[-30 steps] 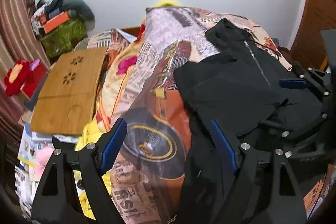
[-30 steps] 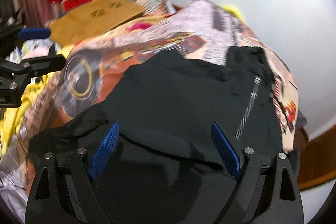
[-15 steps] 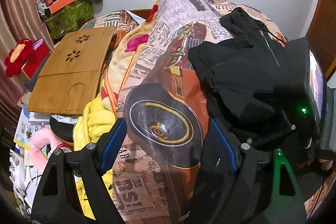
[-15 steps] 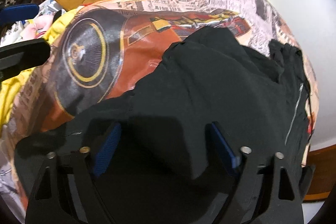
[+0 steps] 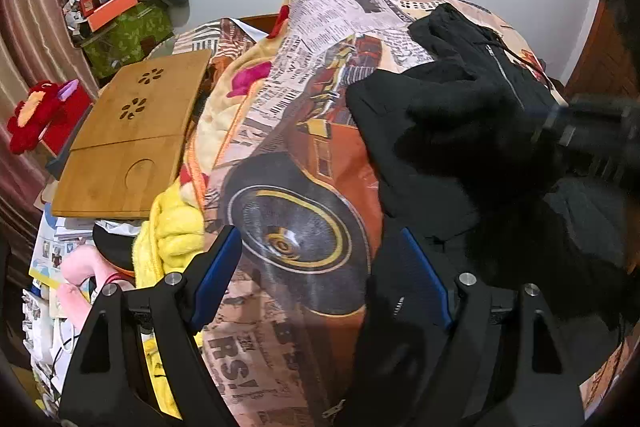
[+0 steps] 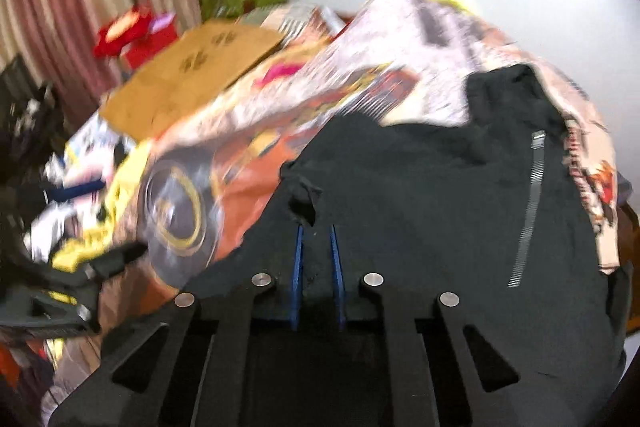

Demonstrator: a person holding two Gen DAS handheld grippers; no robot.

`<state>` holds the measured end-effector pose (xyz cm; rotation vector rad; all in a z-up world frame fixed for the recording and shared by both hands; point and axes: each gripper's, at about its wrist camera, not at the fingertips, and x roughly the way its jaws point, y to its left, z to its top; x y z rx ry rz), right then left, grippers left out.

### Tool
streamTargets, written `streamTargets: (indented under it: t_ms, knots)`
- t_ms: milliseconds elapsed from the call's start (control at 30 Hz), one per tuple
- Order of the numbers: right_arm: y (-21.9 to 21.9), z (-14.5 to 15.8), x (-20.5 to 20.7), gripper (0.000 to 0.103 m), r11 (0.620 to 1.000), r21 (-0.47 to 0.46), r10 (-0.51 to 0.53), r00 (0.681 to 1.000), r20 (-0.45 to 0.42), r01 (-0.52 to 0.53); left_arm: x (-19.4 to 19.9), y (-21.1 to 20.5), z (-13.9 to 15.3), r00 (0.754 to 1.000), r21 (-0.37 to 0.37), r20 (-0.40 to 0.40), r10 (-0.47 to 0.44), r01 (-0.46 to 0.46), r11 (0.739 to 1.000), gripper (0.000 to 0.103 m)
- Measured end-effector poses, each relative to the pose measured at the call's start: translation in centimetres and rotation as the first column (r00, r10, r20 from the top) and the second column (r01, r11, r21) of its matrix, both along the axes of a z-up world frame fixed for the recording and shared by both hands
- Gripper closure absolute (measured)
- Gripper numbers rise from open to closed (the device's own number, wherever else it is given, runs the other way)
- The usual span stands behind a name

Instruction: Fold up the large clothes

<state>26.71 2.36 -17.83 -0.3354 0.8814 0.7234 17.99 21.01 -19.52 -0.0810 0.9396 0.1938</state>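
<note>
Right claw clenched on bunched fold of black jacket, lower centre of blurred right wrist view. Left claw released, fingers spread, lower centre of left wrist view, over car-print bedspread. Jacket heaped across right half of bed; zipper visible at right.
</note>
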Motion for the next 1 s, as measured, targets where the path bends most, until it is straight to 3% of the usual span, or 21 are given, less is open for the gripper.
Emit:
streamTargets:
  t_ms: [233, 500, 667, 1000]
  knots:
    - [-5.6, 6.6, 2.2, 0.092, 0.984, 0.108, -0.157, 0.978, 0.138, 0.142, 1.2, -2.5, -0.7, 0.998, 0.017, -0.036, -0.047, 0.047, 0.999, 0.023]
    - [-14.1, 9.7, 4.5, 0.093, 0.928, 0.215, -0.337, 0.932, 0.135, 0.304, 2.9, -5.6, -2.1, 0.991, 0.04, -0.089, -0.1, 0.104, 0.994, 0.023]
    - [-18.9, 9.1, 5.7, 0.094, 0.887, 0.22, -0.434, 0.895, 0.099, 0.406, 4.0, -7.2, -2.6, 0.988, 0.019, -0.106, -0.116, 0.119, 0.993, 0.023]
    - [-25.7, 2.6, 6.9, 0.094, 0.838, 0.085, -0.541, 0.841, 0.002, 0.539, 4.6, -9.5, -1.8, 0.984, 0.037, -0.1, -0.149, 0.154, 0.987, 0.023]
